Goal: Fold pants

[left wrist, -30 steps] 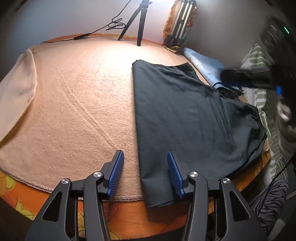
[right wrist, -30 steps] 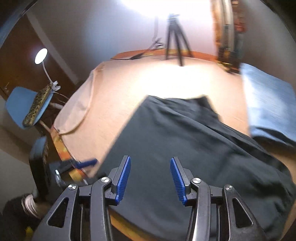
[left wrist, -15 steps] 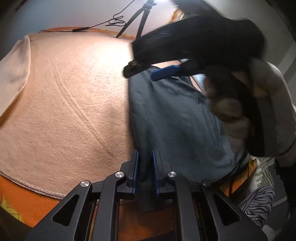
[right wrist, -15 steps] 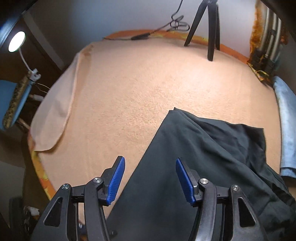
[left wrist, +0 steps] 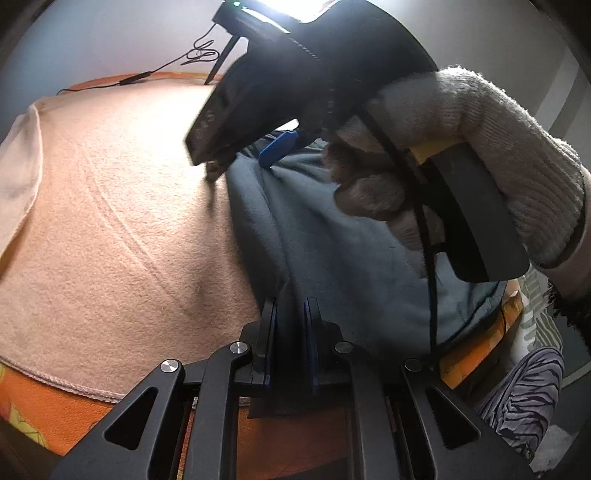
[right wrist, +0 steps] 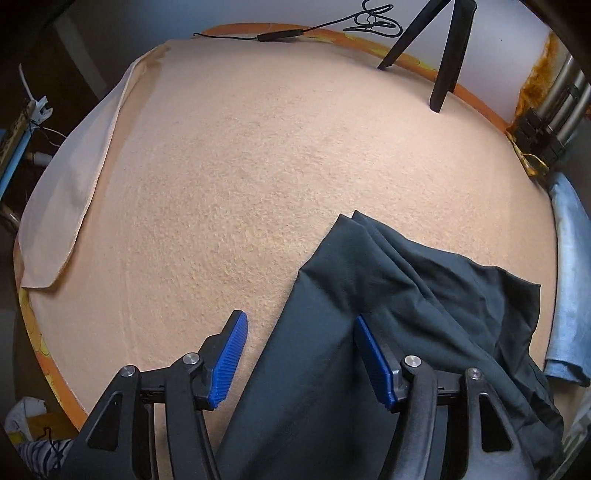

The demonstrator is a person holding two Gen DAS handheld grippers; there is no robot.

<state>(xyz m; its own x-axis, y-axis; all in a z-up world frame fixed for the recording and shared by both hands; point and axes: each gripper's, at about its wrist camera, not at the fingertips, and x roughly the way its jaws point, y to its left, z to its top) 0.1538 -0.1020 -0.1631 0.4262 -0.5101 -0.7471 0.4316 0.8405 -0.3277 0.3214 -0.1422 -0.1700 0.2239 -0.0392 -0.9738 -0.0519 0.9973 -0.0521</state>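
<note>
Dark pants [left wrist: 332, 243] lie on a peach blanket [left wrist: 110, 221], stretching away from the near table edge. My left gripper [left wrist: 290, 314] is shut on the pants' near left edge at the table's front. My right gripper [right wrist: 301, 339] is open and straddles the pants' [right wrist: 369, 332] left folded edge farther along, with one blue finger [right wrist: 231, 354] over the blanket and the other [right wrist: 373, 365] over the cloth. In the left wrist view the right gripper's body and a gloved hand [left wrist: 461, 147] hide the far part of the pants.
A black tripod [right wrist: 443, 55] and a cable [right wrist: 280, 35] stand at the back edge. A light blue cloth [right wrist: 569, 295] lies right of the pants. The blanket's folded corner [right wrist: 59, 192] hangs at the left. The orange table edge [left wrist: 44, 406] is near.
My left gripper closed on the pants' near edge. My right gripper swung forward over the pants and lowered around the left edge; the cloth there has bunched into folds.
</note>
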